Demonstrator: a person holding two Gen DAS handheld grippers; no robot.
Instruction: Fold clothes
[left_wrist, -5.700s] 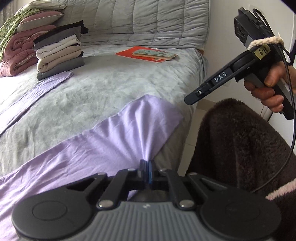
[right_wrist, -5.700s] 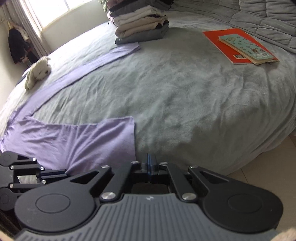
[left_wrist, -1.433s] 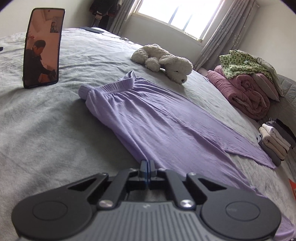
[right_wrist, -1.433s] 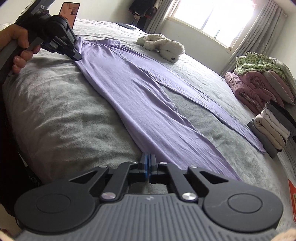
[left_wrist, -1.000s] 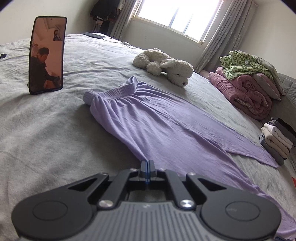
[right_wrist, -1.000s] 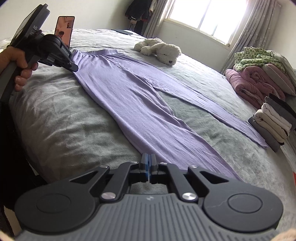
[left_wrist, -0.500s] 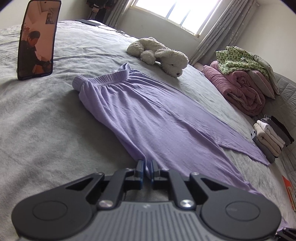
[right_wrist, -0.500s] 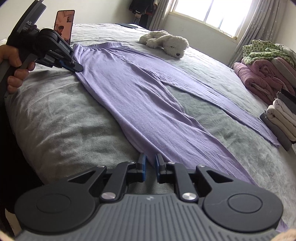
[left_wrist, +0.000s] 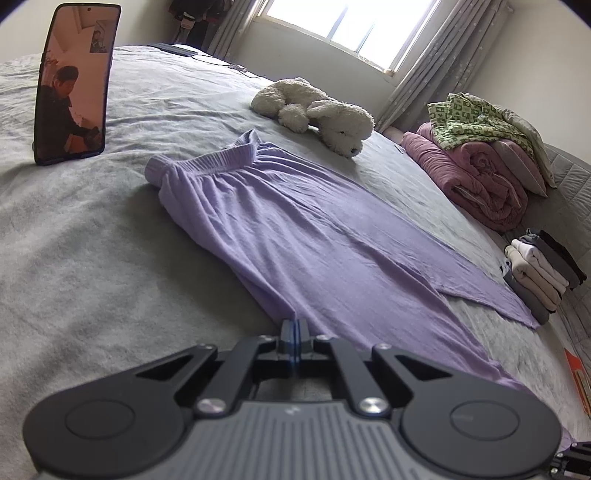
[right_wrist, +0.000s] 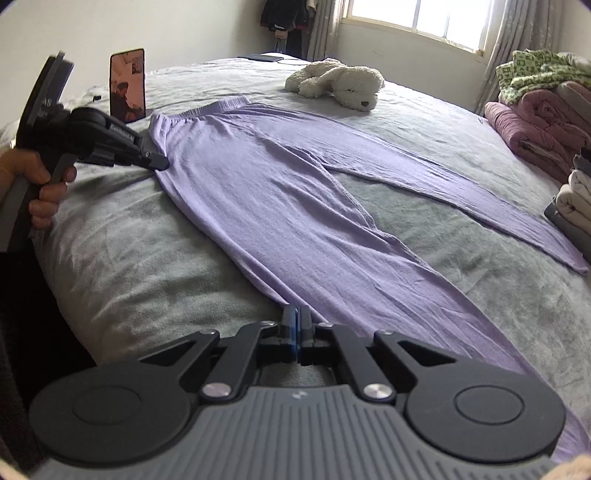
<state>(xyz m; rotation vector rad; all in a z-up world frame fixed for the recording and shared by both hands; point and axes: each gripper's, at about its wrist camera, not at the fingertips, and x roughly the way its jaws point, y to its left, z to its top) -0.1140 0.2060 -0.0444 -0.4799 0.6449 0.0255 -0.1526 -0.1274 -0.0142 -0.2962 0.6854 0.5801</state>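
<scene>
Lilac trousers (left_wrist: 295, 229) lie flat on the grey bed (left_wrist: 92, 258), waistband far left, the two legs spread apart toward the right. My left gripper (left_wrist: 294, 326) sits at the trousers' near edge by the hip, its jaws closing together on the fabric edge. The right wrist view shows the same left gripper (right_wrist: 160, 162) pinching that edge, held by a hand (right_wrist: 40, 184). My right gripper (right_wrist: 295, 314) is farther down the near leg of the trousers (right_wrist: 295, 203), its jaws closing on the edge, with fabric running into the blue pads.
A phone (left_wrist: 74, 85) stands upright at the far left. A white plush dog (left_wrist: 317, 114) lies beyond the waistband. Rolled pink blankets (left_wrist: 480, 184) and a stack of folded clothes (left_wrist: 539, 273) are at the right. The bed's edge (right_wrist: 74, 295) drops off near left.
Half a second ago both grippers' jaws stood slightly apart at the trousers' edge; now both are together on it. The right gripper's view has shifted a little along the leg.
</scene>
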